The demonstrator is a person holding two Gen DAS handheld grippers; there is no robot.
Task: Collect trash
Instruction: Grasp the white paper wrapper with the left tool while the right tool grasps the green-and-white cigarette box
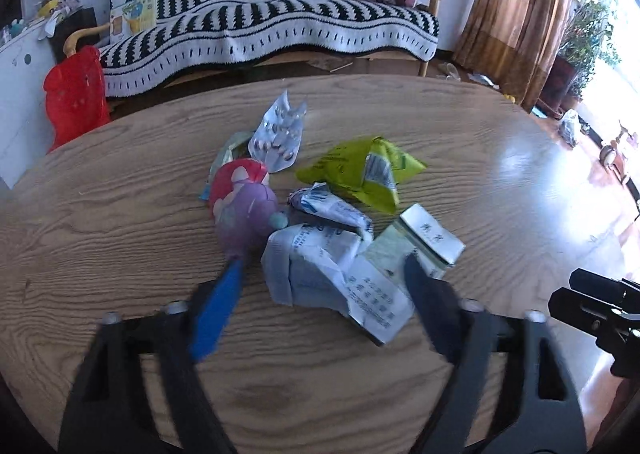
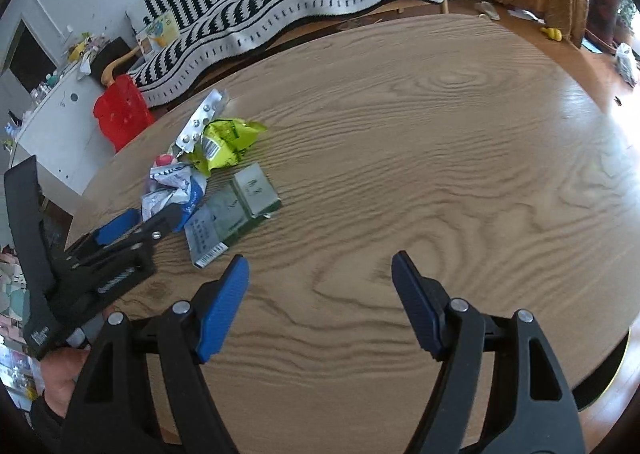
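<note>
Left gripper (image 1: 324,286): jaws parted round the near end of the crumpled white-and-blue wrapper (image 1: 320,262), pads not seen pressing; judged poised to pinch it

Crumpled white-and-blue wrapper: landmark, on the wooden table (image 1: 120,214), heaped with the rest, presumably gathered for one collection

Plush toy (image 1: 244,210): touching the wrapper's left side

Green-and-white carton (image 1: 424,242): just right of the wrapper, flattened

Lime-green packet (image 1: 360,170): just beyond the wrapper

Pill blister sheet (image 1: 278,134): beyond the wrapper, farthest of the heap

Right gripper (image 2: 320,294): wide open, empty, over bare table well right of the wrapper; judged waiting its turn
</note>
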